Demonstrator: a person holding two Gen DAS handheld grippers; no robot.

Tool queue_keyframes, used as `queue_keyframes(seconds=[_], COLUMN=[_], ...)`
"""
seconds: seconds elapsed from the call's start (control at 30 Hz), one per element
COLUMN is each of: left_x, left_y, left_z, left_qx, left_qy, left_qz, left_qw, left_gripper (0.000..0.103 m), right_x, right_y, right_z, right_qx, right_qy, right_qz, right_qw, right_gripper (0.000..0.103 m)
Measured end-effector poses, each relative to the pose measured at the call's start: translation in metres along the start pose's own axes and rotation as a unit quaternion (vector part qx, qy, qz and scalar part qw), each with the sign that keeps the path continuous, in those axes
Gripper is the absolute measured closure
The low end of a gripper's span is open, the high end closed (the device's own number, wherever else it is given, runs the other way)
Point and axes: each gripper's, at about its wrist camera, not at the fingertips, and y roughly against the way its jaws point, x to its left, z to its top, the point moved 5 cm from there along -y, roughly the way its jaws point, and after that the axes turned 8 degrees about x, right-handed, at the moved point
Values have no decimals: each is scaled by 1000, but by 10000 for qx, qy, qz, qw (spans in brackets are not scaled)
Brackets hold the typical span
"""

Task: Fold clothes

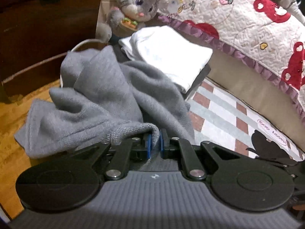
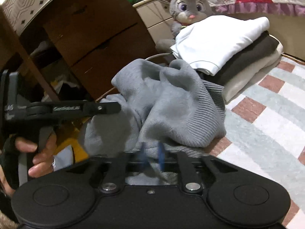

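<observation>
A grey knit sweater (image 1: pixel 99 99) lies crumpled on the bed; it also shows in the right wrist view (image 2: pixel 167 106). My left gripper (image 1: pixel 154 143) is shut on the sweater's ribbed edge, pinched between its blue pads. My right gripper (image 2: pixel 152 152) is shut on another part of the sweater, its blue pads blurred. The left gripper also shows from the side in the right wrist view (image 2: pixel 106 107), held by a hand, its tip at the sweater's left side.
A stack of folded clothes, white on top (image 1: pixel 167 55) (image 2: pixel 221 38), sits behind the sweater. A grey plush rabbit (image 1: pixel 139 3) (image 2: pixel 188 5), a quilt with red bears (image 1: pixel 247 22), a checked sheet (image 2: pixel 266 103) and a wooden dresser (image 2: pixel 91 28) surround it.
</observation>
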Motion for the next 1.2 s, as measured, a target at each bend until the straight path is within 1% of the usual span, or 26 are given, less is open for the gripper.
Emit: queue_keyframes(seconds=[0.03,0.13,0.17,0.2,0.23,0.27,0.3,0.37,0.4,0.47,0.5,0.53,0.57,0.6,0.63,0.67,0.7,0.73,0.77,0.8,0.9,0.93,1.0,1.07,1.13,1.2], left_x=[2,12,16,21,28,34,40,49,52,60,64,68,72,76,79,81,84,86,87,82,66,58,42,25,12,-3], left_y=[-3,-10,-12,-12,-12,-11,-9,-5,-3,-2,-1,-3,-6,-13,-21,-31,-40,-50,-55,-51,-39,-29,-10,12,29,46], left_z=[-1,-6,-8,-9,-10,-10,-11,-11,-12,-14,-16,-17,-18,-20,-22,-26,-30,-33,-36,-35,-32,-29,-22,-14,-7,-1], left_qx=[119,401,480,547,598,599,597,592,639,736,784,798,810,893,980,1072,1163,1255,1263,1151,793,646,350,100,-96,-281], left_qy=[12,114,160,294,471,630,788,931,984,1335,1512,1580,1643,1604,1559,1535,1511,1488,1457,1290,767,627,348,112,-105,-241], left_qz=[121,441,538,594,639,677,714,845,779,415,230,236,251,361,475,529,579,630,628,693,895,839,713,482,289,-30], left_qw=[9999,9982,9973,9963,9950,9939,9925,9903,9900,9874,9851,9839,9828,9823,9818,9809,9799,9789,9792,9825,9899,9924,9962,9987,9995,9993], left_gripper=[95,91,88,79,73,62,57,54,50,42,40,38,32,29,28,28,31,37,69,85,87,88,90,90,90,91], right_x=[4,22,29,35,42,48,53,62,64,66,66,66,65,64,63,62,62,62,63,63,64,64,62,63,66,76], right_y=[-1,-12,-18,-25,-32,-37,-42,-51,-55,-61,-63,-63,-64,-65,-66,-66,-66,-65,-64,-62,-55,-54,-52,-50,-48,-41], right_z=[1,5,6,6,6,6,5,4,3,0,-1,-3,-3,-4,-4,-4,-4,-4,-4,-5,-8,-9,-9,-9,-9,-9], right_qx=[-19,29,76,125,182,224,260,318,351,434,458,469,477,485,483,478,469,458,448,443,428,426,410,370,278,107], right_qy=[68,391,514,641,814,939,1071,1296,1370,1453,1489,1505,1484,1454,1415,1374,1348,1351,1361,1369,1392,1386,1360,1362,1447,1674], right_qz=[1,47,10,-39,-72,-92,-116,-158,-184,-236,-248,-247,-240,-232,-235,-240,-250,-265,-281,-279,-259,-264,-290,-321,-325,-253], right_qw=[10000,9992,9986,9979,9965,9953,9938,9909,9898,9882,9875,9872,9875,9879,9885,9891,9894,9894,9893,9892,9890,9891,9894,9895,9886,9855], right_gripper=[29,29,29,29,29,29,29,29,29,29,29,29,29,29,29,29,29,29,29,29,29,29,29,29,29,29])
